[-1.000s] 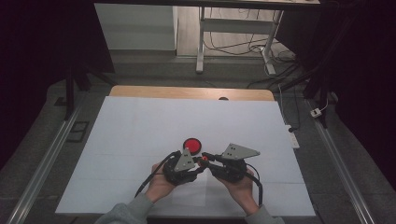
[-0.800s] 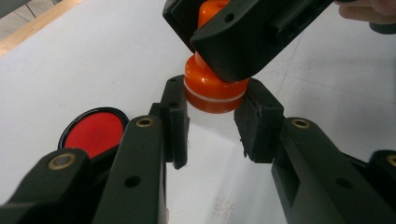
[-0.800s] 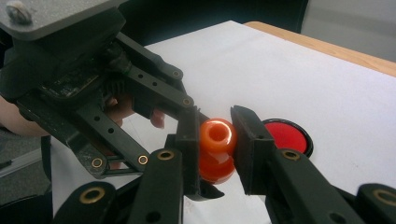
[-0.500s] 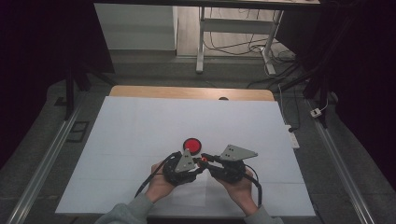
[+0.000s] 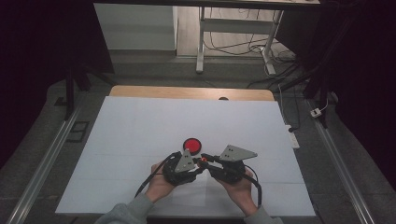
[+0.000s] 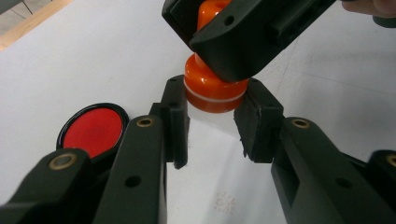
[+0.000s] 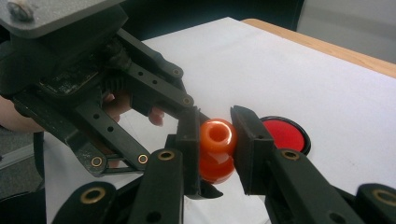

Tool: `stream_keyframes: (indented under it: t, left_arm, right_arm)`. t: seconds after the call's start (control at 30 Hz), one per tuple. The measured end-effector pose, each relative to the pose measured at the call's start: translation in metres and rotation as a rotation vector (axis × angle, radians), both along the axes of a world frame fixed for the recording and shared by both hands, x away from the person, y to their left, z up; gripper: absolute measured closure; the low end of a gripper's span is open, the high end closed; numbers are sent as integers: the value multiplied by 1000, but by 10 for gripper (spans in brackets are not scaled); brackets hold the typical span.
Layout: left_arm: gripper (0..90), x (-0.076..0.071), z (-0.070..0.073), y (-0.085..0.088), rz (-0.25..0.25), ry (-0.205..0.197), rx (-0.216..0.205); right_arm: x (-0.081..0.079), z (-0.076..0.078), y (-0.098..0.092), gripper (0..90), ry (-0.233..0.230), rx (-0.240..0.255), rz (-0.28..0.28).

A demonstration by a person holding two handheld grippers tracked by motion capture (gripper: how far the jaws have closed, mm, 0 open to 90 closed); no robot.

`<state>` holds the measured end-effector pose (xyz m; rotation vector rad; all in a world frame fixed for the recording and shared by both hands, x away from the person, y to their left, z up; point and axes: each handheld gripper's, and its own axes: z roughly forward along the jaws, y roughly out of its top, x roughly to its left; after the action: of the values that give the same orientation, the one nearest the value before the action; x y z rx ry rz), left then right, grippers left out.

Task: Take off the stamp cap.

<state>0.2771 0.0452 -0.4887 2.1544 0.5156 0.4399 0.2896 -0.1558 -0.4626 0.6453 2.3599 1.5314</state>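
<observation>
While both tools meet over the lower middle of the high view, the scene reads, left to right, as follows.

Red dish: a shallow round container with a black rim and a flat red inside (image 5: pixel 192 145), lying on the white sheet just above the tools in the high view; lower left of the left gripper view (image 6: pixel 95 131); right of centre in the right gripper view (image 7: pixel 286 134). Nothing else lies in it that I can see.

Left tool: (image 5: pixel 189 166) held in the person's left hand, its jaws closed on the wide lower part of the orange piece, one pad at each side (image 6: pixel 215 119).

Orange piece: a glossy orange knob-shaped thing (image 6: pixel 212 91) with a pale band around its wide part and a hollow rounded end (image 7: pixel 217 135); it sits between the two tools, at centre of both gripper views, above the sheet and beside the dish, not in it.

Right tool: (image 5: pixel 210 164) held in the right hand, jaws closed on the narrower hollow end (image 7: pixel 215 145).

Desk: covered by a white sheet (image 5: pixel 140 126), wooden edge at the top.
</observation>
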Motion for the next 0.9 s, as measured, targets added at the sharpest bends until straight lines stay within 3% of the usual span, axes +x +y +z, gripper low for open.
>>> stream_keyframes:
  t: [0.9]
  left_arm:
    - [656, 0, -3, 0, 5, -2, 7]
  right_arm:
    - [0, -2, 1, 724, 9, -5, -10]
